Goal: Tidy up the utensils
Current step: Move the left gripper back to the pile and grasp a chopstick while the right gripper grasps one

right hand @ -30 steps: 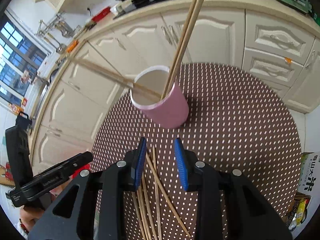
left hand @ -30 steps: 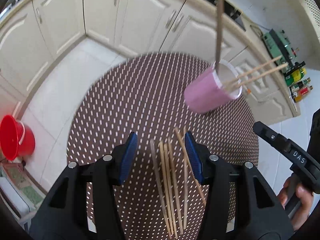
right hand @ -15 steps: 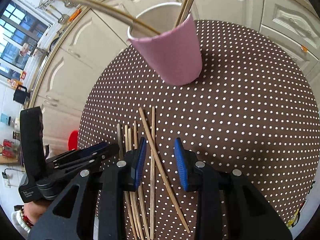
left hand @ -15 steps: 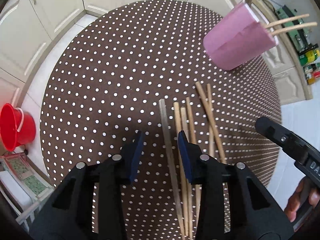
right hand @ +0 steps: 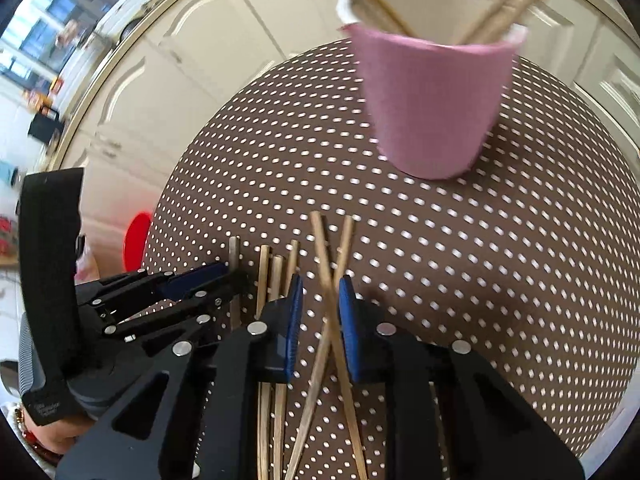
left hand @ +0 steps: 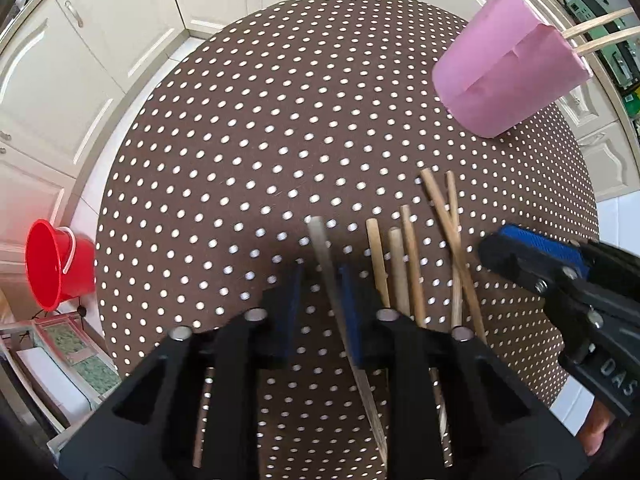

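Note:
Several wooden chopsticks [left hand: 412, 264] lie side by side on a round brown polka-dot table [left hand: 280, 128]. A pink cup [left hand: 504, 76] with three chopsticks in it stands at the far right; in the right wrist view the cup [right hand: 432, 104] is ahead. My left gripper [left hand: 320, 276] is low over the table, its jaws open around the leftmost greyish chopstick [left hand: 324, 248]. My right gripper [right hand: 318, 292] is open, its jaws around two crossed chopsticks [right hand: 330, 264]. The left gripper [right hand: 232, 272] shows at the left of the right wrist view.
A red bucket [left hand: 52, 264] stands on the floor left of the table. Cream cabinets [left hand: 120, 20] curve round behind. The right gripper [left hand: 532, 260] shows at the right of the left wrist view.
Both grippers have come down close to the table. The left jaws narrowed and now straddle the leftmost chopstick; the right jaws now straddle the crossed pair.

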{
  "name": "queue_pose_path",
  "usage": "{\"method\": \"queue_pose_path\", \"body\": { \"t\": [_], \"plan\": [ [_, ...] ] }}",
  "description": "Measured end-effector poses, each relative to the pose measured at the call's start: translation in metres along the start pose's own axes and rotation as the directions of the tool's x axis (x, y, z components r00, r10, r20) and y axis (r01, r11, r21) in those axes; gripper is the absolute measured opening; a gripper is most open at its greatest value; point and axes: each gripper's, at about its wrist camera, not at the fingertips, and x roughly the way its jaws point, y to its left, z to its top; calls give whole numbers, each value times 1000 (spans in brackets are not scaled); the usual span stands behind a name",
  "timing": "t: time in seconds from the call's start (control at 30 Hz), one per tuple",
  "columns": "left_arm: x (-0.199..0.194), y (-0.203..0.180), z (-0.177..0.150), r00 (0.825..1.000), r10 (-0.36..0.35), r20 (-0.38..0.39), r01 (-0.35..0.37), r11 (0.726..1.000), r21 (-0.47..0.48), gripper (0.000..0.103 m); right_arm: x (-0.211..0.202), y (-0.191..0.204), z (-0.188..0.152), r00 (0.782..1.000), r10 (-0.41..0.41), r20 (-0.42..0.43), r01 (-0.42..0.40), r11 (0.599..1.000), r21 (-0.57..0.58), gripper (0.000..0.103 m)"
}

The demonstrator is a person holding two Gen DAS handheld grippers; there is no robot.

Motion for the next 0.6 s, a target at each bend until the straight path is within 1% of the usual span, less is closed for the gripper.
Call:
{"method": "queue_pose_path", "body": {
  "t": [0.07, 0.3, 0.37, 0.4, 0.43, 0.53, 0.6],
  "plan": [
    [-1, 6, 0, 1000, -24, 3, 24, 1000, -14, 12, 9, 7, 5, 1000, -21, -12, 21, 999, -32, 16],
    [-1, 21, -6, 997, -78, 10, 79, 996, -52, 10, 37, 22, 16, 994, -96, -48, 89, 987, -132, 15],
    [-5, 25, -10, 995, -97, 12, 98, 992, -74, 9, 42, 20, 16, 993, -99, -62, 89, 986, -143, 14],
    [-8, 43, -17, 994, -106, 15, 106, 991, -80, 8, 45, 21, 16, 992, -105, -63, 95, 984, -151, 14],
    [-11, 51, -20, 993, -114, 16, 115, 989, -88, 8, 46, 23, 16, 992, -109, -58, 98, 983, -158, 14],
    [-15, 56, -24, 993, -120, 18, 121, 988, -91, 8, 47, 25, 18, 992, -109, -57, 99, 982, -161, 5],
    [-17, 58, -26, 992, -128, 20, 129, 987, -98, 7, 45, 24, 18, 994, -100, -49, 92, 986, -142, 5]
  ]
}}
